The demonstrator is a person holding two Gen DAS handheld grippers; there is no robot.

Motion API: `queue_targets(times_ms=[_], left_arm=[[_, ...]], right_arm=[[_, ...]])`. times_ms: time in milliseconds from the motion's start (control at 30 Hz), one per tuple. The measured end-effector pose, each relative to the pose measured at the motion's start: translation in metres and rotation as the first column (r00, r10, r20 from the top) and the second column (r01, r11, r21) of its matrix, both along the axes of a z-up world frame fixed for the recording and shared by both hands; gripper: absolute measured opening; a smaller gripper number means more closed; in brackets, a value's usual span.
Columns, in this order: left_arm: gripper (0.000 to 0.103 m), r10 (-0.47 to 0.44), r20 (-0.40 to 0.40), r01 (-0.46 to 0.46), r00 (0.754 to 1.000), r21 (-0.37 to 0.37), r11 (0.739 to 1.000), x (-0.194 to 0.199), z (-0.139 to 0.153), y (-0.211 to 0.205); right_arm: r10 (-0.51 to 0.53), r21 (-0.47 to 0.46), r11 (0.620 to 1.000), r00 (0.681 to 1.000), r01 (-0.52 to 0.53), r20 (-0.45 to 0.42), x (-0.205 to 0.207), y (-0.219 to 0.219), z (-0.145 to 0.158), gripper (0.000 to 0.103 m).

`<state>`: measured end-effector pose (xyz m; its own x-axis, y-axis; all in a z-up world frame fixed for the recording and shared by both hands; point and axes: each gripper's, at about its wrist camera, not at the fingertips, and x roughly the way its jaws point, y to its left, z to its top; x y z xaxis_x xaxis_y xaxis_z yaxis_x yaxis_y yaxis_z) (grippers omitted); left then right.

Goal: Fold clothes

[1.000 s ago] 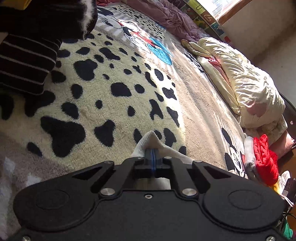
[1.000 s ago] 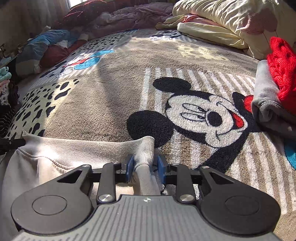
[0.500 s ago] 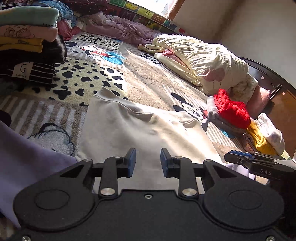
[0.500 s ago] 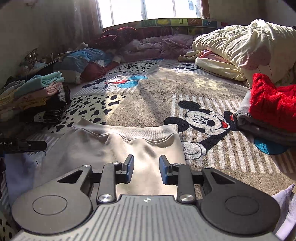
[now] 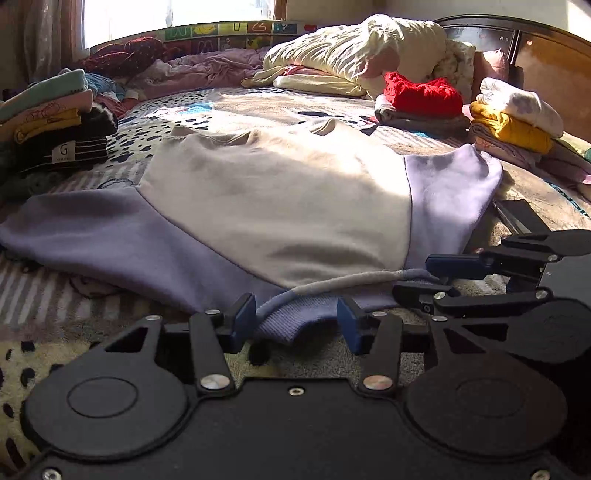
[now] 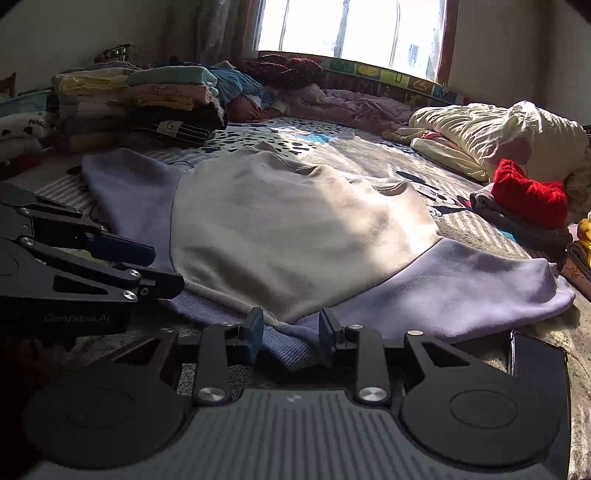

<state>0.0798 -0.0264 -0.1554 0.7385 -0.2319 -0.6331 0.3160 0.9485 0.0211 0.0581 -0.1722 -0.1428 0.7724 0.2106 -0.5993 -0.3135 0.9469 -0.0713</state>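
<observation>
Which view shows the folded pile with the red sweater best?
The left wrist view: the red sweater sits whole on its grey garment, with the yellow-and-white pile beside it. In the right wrist view the red sweater is smaller and near the frame edge.

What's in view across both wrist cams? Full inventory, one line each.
sweatshirt: 1, cream body with lilac sleeves and collar, spread flat mid-bed, collar nearest the grippers
blanket: 1, beige with black spots and cartoon print, covering the bed
folded stack: 1 pile, teal, pink, yellow, black striped, left of the sweatshirt
red knit: 1, red, on a grey folded item, right of the sweatshirt
yellow and white pile: 1, far right by the headboard
cream duvet: 1, bunched at the far side
window: 1, bright, far wall
left gripper: black with blue pads, open, collar between the pads
right gripper: black with blue pads, at the collar, grip unclear
</observation>
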Motion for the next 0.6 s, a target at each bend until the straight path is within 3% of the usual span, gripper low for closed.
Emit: queue_targets(times_ms=[33,67,167,267,467,600], left_arm=[[0.051,-0.02,0.047,0.018,0.999,0.039,0.999,-0.004,-0.003,-0.003],[0.051,-0.021,0.046,0.018,0.999,0.053,0.998,-0.005,0.0,-0.004],[0.051,0.037,-0.003,-0.037,0.999,-0.09,0.995,-0.01,0.013,0.009],[0.051,0.065,-0.086,-0.076,0.994,-0.136,0.988,-0.005,0.007,0.018],[0.051,0.122,-0.082,-0.139,0.989,-0.25,0.958,0.002,0.039,0.028],[0.052,0.128,-0.108,-0.155,0.986,-0.31,0.938,0.02,0.06,0.024]], right_arm=[[-0.005,0.011,1.0,1.0,0.005,0.003,-0.002,-0.002,0.003,0.036],[-0.011,0.025,1.0,1.0,0.011,0.012,-0.005,-0.003,0.008,0.036],[-0.046,0.092,0.995,0.999,0.043,0.028,-0.016,-0.013,0.02,0.036],[-0.121,0.193,0.974,0.993,0.116,0.015,-0.025,-0.033,0.022,0.036],[-0.208,0.299,0.934,0.978,0.196,0.01,-0.028,-0.059,0.025,0.039],[-0.288,0.404,0.867,0.955,0.291,-0.071,-0.013,-0.082,0.011,0.042]])
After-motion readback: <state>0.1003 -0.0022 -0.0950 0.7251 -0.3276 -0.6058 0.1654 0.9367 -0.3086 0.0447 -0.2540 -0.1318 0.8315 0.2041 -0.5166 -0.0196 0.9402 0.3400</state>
